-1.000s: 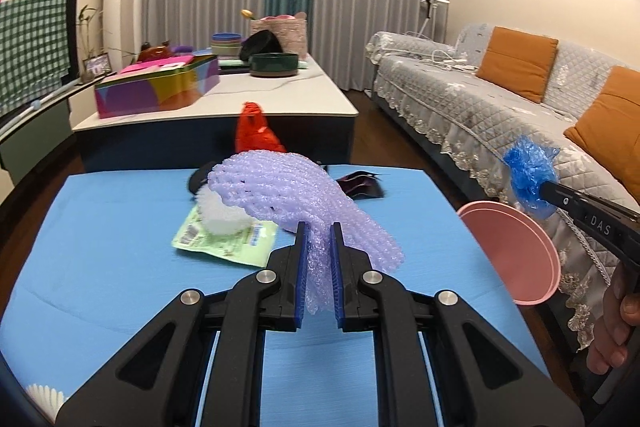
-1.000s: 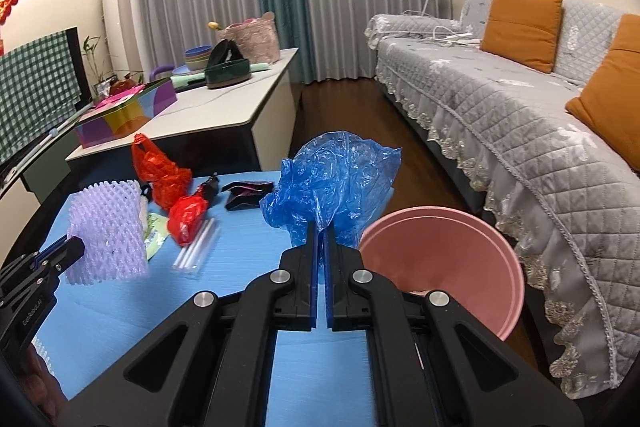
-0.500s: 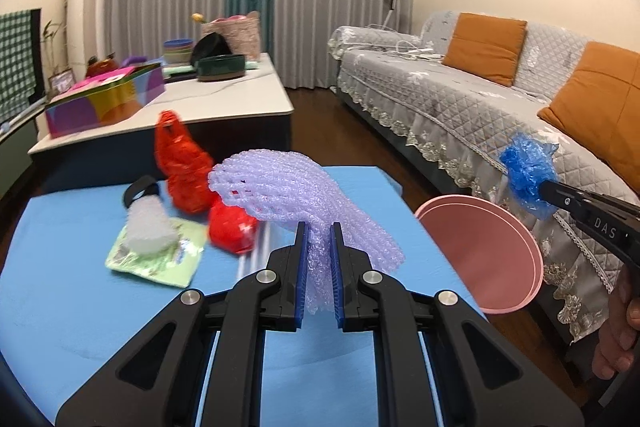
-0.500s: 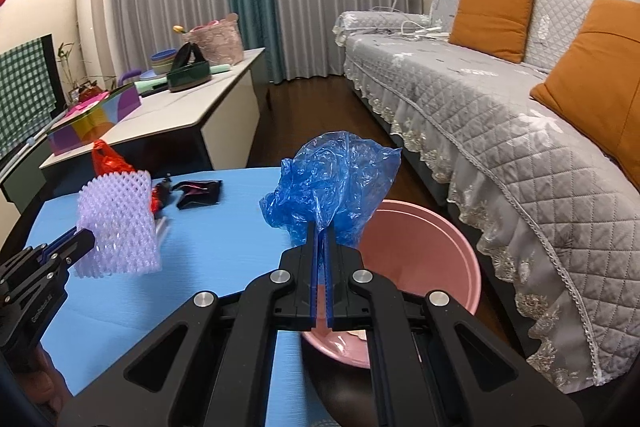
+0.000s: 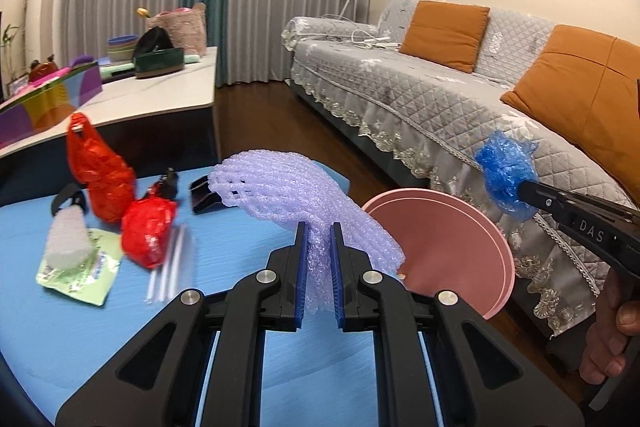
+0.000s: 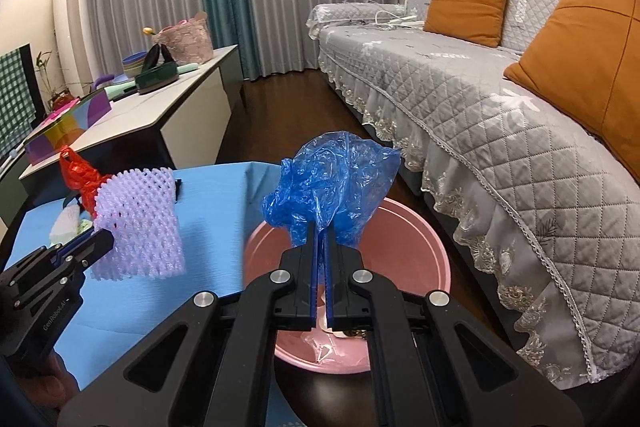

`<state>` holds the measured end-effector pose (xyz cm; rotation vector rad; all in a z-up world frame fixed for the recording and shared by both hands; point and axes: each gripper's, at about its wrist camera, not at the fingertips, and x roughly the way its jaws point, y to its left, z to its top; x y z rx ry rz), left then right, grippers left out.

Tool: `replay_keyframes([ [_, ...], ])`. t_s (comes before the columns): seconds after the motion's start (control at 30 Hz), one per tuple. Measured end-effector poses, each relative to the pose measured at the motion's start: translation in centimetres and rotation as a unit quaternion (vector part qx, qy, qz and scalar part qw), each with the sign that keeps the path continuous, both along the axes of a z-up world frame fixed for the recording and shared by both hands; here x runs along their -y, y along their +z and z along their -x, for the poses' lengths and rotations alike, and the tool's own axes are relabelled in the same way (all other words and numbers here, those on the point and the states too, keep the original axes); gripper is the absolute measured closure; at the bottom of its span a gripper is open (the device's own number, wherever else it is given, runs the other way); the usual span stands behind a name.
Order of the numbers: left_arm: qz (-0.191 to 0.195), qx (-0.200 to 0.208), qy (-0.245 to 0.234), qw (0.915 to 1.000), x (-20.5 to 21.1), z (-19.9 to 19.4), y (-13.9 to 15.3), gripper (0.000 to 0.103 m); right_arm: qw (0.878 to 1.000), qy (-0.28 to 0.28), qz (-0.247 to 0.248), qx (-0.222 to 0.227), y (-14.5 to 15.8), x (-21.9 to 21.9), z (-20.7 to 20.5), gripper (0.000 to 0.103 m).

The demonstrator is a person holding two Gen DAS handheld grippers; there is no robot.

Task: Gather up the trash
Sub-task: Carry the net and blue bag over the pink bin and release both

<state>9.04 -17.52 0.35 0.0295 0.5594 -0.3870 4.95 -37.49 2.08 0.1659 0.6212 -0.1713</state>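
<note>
The left gripper (image 5: 319,239) clamps a lilac foam fruit net (image 5: 296,187) over the blue table (image 5: 100,323); the right gripper (image 6: 323,247) pinches a crumpled blue plastic bag (image 6: 332,183) above the pink basin (image 6: 416,247).

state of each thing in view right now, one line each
left gripper: shut on purple foam net, held above the table
right gripper: shut on blue plastic bag, over the basin
pink basin: upright, scraps inside
red bags: lying on blue table
</note>
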Motion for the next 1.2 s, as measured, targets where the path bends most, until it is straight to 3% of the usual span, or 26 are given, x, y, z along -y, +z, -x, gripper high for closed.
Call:
replay_keyframes([
  [0.73,0.020,-0.014,-0.075,0.9969,4.6,-3.0,-1.7,0.092,0.999,-0.025,-0.007,-0.023,-1.9,2.1,-1.8,0.100],
  [1.2,0.000,-0.031,-0.134,0.9904,8.7,-3.9,-3.4,0.092,0.998,-0.048,-0.023,-0.028,-2.6,4.6,-1.9,0.100],
])
